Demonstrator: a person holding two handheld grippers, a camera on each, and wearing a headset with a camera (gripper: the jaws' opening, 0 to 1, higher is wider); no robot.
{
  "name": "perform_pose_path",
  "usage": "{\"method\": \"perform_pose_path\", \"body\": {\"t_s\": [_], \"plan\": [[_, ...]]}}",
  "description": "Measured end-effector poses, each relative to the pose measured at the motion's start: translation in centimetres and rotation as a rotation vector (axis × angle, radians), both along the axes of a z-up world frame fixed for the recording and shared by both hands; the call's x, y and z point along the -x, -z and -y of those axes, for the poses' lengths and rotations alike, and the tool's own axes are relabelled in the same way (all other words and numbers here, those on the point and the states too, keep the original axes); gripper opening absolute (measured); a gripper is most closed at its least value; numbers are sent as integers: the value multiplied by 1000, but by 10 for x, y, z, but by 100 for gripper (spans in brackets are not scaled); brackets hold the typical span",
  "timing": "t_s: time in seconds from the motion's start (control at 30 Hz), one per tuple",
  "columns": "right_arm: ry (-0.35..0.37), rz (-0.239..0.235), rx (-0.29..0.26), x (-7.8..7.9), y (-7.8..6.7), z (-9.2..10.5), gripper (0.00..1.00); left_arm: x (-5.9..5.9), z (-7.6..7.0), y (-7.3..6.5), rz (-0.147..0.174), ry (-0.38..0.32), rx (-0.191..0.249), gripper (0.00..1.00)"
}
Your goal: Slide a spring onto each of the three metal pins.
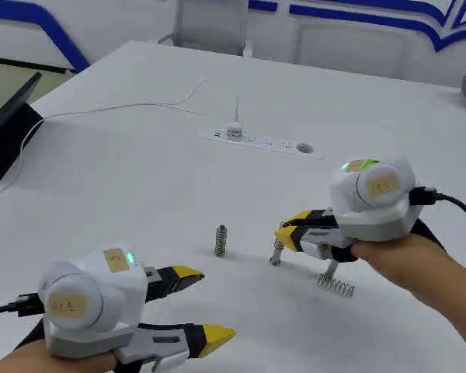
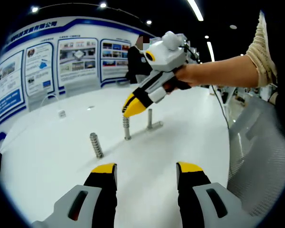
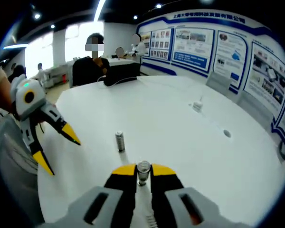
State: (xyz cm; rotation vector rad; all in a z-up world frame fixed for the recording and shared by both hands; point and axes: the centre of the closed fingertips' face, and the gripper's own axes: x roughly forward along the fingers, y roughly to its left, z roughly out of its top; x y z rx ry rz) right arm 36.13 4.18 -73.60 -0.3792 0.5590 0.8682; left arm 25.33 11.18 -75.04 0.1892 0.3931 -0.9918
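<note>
Pins of dull grey metal, slim and round, stand upright on the smooth white table (image 1: 124, 179). Taking the middle pin (image 1: 276, 256) as the mark, the sleeved pin (image 1: 220, 241) stands to its left in the head view, wrapped from top to foot in a tight ribbed coil. To its right stands the bare pin (image 2: 150, 118), whose shaft looks plain and shiny in the left gripper view. Right at the foot of that pin, on the side away from the middle pin, lies the loose spring (image 1: 336, 285) — a thin wire helix flat on the tabletop.

The right gripper (image 1: 286, 231) is white moulded plastic with black jaws tipped in yellow, and it sits at the top of the middle pin. Its jaws are pressed in on the gripped spring (image 3: 142, 176), a coil round the pin's upper part, and the pin's flat round end shows between the tips. The left gripper (image 1: 204, 305), of the same build, hovers well off to the near left of the middle pin, jaws spread wide and empty, touching nothing. Far behind the middle pin lies a flat white power strip (image 1: 260, 143) — one plug in it, and a thin cable trailing off
</note>
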Motion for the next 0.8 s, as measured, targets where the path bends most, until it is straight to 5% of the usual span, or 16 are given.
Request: {"method": "perform_pose_path", "body": {"t_s": [0.8], "plan": [[27,-50,15,-2,28,4,12,-1,-2,0,-6,-8,-2,50]]}}
